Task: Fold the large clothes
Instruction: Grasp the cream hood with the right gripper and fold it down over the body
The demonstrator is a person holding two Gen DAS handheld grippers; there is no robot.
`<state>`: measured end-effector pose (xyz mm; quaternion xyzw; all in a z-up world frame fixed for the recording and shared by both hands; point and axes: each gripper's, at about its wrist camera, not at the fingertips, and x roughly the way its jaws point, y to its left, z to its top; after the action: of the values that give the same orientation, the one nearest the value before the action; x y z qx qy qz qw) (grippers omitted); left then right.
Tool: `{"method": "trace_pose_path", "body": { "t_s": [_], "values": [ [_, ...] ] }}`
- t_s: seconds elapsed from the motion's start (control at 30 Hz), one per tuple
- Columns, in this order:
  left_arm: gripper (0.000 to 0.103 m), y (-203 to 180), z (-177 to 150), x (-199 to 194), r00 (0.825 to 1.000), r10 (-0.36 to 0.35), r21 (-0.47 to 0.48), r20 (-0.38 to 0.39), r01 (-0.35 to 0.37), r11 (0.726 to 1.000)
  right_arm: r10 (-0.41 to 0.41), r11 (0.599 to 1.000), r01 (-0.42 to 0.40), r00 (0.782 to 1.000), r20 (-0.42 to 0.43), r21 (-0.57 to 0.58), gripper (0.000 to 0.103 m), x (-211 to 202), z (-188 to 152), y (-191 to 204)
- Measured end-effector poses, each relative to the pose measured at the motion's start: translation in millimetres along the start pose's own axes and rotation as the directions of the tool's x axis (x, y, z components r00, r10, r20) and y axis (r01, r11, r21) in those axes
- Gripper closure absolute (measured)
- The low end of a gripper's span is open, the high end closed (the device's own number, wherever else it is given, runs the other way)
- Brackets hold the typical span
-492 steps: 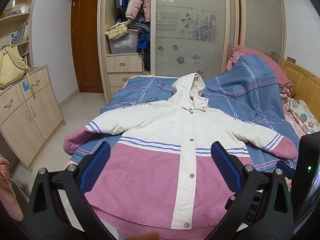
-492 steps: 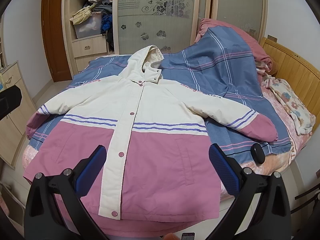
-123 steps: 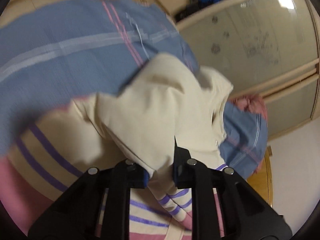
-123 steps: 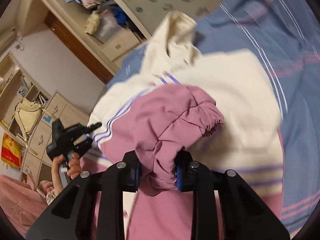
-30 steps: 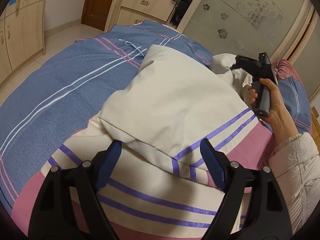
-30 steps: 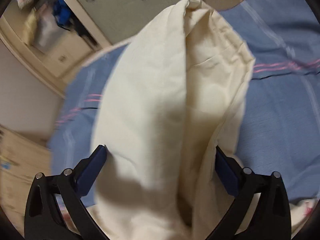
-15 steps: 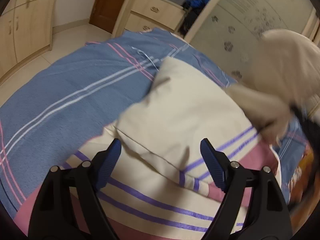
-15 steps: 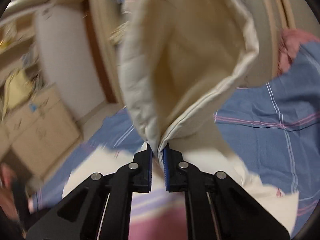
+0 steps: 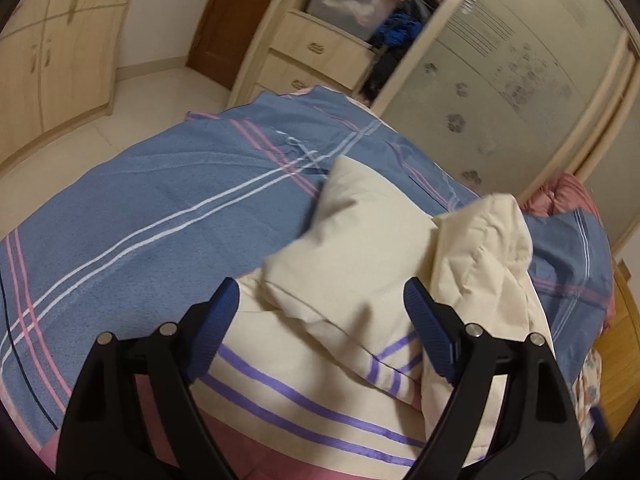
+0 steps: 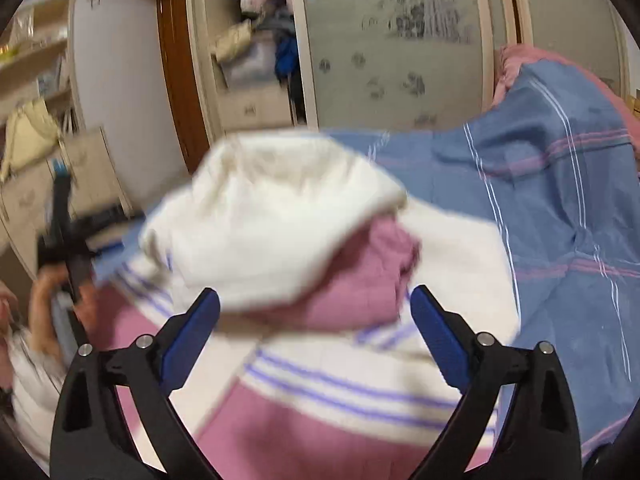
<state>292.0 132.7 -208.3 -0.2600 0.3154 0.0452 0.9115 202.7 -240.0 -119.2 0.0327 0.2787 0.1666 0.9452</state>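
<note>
Now, with the hood of the cream-and-pink padded jacket [image 10: 280, 216] laid over, both the left claw [image 9: 322, 308] and the right claw [image 10: 316, 312], which has just sprung apart, stand wide and empty, so next grip the pink hem evenly and fold it up square.

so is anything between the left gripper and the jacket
Nothing visible. The left gripper is open above the jacket on the bed, with only folded jacket cloth below and ahead of its fingers.
</note>
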Motion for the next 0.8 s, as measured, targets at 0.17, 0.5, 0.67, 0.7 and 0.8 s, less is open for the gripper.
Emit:
{"method": "trace_pose_path", "body": {
  "t_s": [0.17, 0.5, 0.67, 0.7, 0.8],
  "values": [
    [0.018, -46, -13, -3, 0.996, -0.089, 0.175, 0.002, 0.087, 0.981, 0.102, 0.994, -0.098, 0.989, -0.109, 0.042, 0.056, 78, 28, 25],
    [0.018, -101, -47, 9, 0.983, -0.142, 0.446, -0.12, 0.181, 0.876, 0.194, 0.97, -0.13, 0.924, -0.329, 0.207, 0.058, 141, -4, 16],
    [0.018, -98, -53, 17, 0.958, -0.197, 0.395, -0.207, 0.266, 0.879, 0.027, 0.993, -0.008, 0.987, -0.161, 0.115, 0.029, 113, 59, 16],
    [0.018, -98, -56, 20, 0.964, -0.165, 0.409, -0.209, 0.239, 0.881, 0.04, 0.994, -0.023, 0.987, -0.153, 0.109, 0.029, 116, 69, 19],
    [0.018, -97, -62, 35, 0.976, -0.043, 0.44, -0.214, 0.135, 0.888, 0.066, 0.996, -0.056, 0.984, -0.167, 0.067, 0.03, 141, 94, 45]
  ]
}}
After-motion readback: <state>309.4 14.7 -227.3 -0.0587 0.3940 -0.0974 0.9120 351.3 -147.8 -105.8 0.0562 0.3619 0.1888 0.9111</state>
